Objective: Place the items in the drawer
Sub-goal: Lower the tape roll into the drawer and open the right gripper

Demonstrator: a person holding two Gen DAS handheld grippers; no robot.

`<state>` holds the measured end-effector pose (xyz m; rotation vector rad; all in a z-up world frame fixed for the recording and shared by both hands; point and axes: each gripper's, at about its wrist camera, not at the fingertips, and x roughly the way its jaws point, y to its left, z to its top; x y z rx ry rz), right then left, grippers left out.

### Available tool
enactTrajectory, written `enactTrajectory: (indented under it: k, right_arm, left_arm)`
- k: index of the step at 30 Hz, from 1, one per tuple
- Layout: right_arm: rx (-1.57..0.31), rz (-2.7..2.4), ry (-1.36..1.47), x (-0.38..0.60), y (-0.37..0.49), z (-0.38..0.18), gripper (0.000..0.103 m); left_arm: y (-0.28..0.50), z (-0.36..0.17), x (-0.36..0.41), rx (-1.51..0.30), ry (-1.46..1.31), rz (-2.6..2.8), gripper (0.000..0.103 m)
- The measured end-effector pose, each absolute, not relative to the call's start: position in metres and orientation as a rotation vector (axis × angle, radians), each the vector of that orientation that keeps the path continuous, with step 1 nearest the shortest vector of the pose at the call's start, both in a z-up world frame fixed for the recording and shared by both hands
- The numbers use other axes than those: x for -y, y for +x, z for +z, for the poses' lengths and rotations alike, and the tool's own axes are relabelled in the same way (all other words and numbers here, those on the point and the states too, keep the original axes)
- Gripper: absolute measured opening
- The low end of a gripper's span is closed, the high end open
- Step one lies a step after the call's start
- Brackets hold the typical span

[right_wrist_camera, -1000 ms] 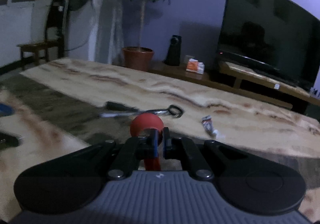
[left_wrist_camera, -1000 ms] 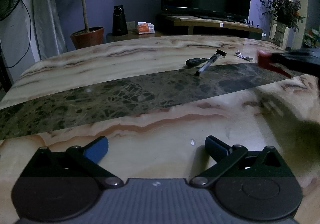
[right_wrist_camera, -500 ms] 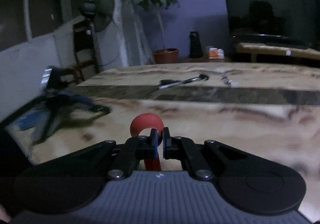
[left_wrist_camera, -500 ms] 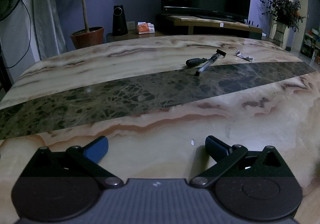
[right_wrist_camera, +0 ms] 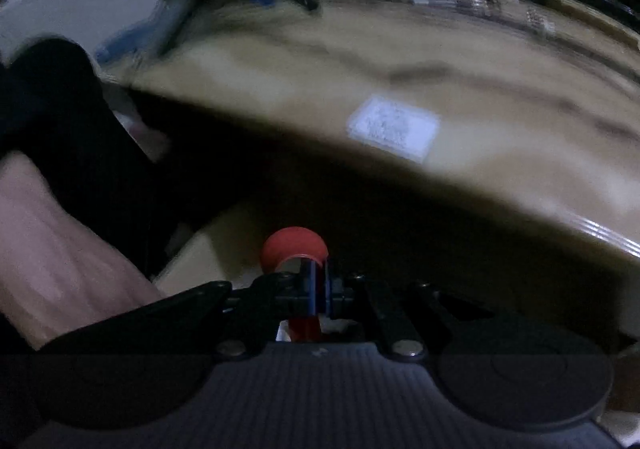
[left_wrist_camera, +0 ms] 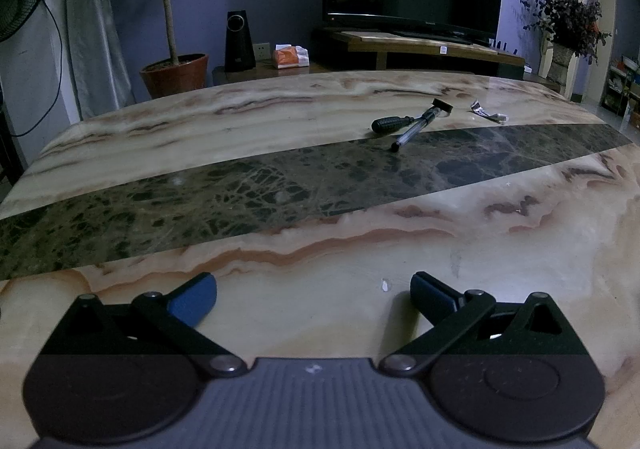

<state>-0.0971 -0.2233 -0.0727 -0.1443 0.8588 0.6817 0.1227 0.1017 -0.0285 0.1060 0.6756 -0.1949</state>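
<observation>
Three loose items lie far across the marble table (left_wrist_camera: 280, 313): one black-handled screwdriver (left_wrist_camera: 390, 124), one clear pen (left_wrist_camera: 414, 131) touching it, one crumpled wrapper (left_wrist_camera: 486, 112) apart to the right. Left gripper (left_wrist_camera: 314, 291) spread wide, nothing between the pads. Right gripper (right_wrist_camera: 318, 281) clenched on a red round-ended object (right_wrist_camera: 294, 249), above a dark recess at the table edge; view blurred. One white label (right_wrist_camera: 394, 127) on the tabletop, print unreadable. One bare forearm (right_wrist_camera: 52, 249) at left.

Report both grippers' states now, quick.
Left gripper: open, nothing between its fingers, above the marble table.
Right gripper: shut on a red item with a rounded end; what it is cannot be told.
</observation>
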Motion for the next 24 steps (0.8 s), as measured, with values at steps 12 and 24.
enactTrajectory:
  k: [12, 24]
  right_arm:
    - [-1.038, 0.582, -0.233, 0.183, -0.076, -0.134, 0.006]
    - [-1.059, 0.556, -0.232, 0.184, -0.072, -0.149, 0.014]
  left_arm:
    - [0.123, -0.029, -0.102, -0.676, 0.106, -0.195, 0.103]
    - [0.123, -0.029, -0.102, -0.676, 0.106, -0.195, 0.103]
